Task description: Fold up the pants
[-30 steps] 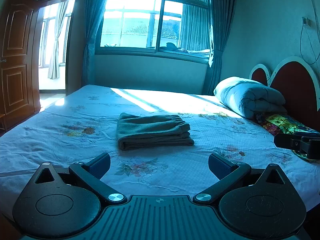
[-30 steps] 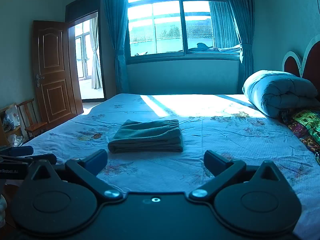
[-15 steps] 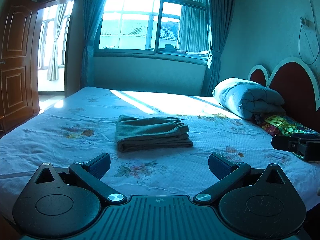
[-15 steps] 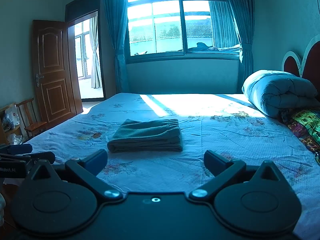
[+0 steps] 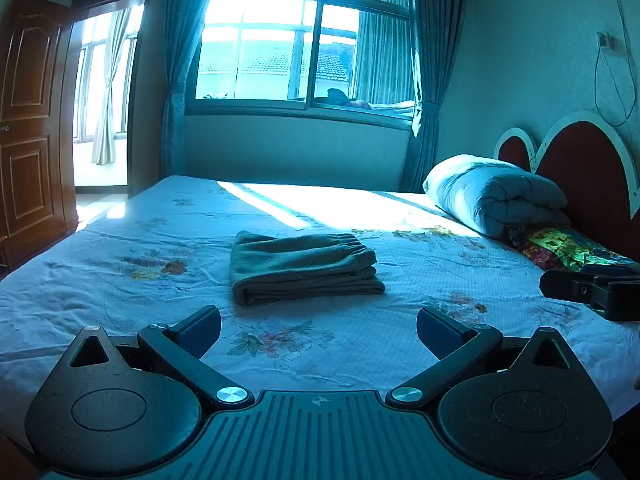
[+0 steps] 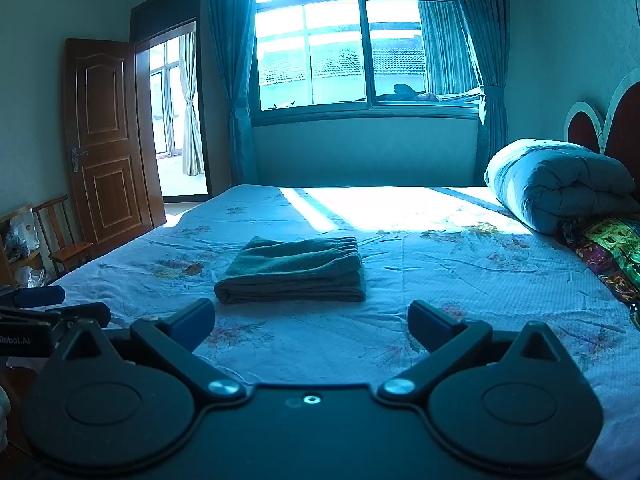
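Note:
The grey-green pants (image 5: 302,266) lie folded in a neat rectangular stack on the flowered bed sheet (image 5: 120,248), waistband at the far right side. They also show in the right wrist view (image 6: 294,270). My left gripper (image 5: 319,330) is open and empty, held back from the pants above the near part of the bed. My right gripper (image 6: 311,322) is open and empty too, also short of the pants. The right gripper's tip shows at the right edge of the left wrist view (image 5: 588,290); the left gripper shows at the left edge of the right wrist view (image 6: 44,312).
A rolled blue quilt (image 5: 494,196) and a colourful cloth (image 5: 568,246) lie by the red headboard (image 5: 588,168) on the right. A window (image 5: 296,40) is beyond the bed. A wooden door (image 6: 106,148) and a small chair (image 6: 64,232) stand at the left.
Both grippers have drifted slightly back and up; the view of the bed shifts a little. The pants have not moved and both grippers stay open.

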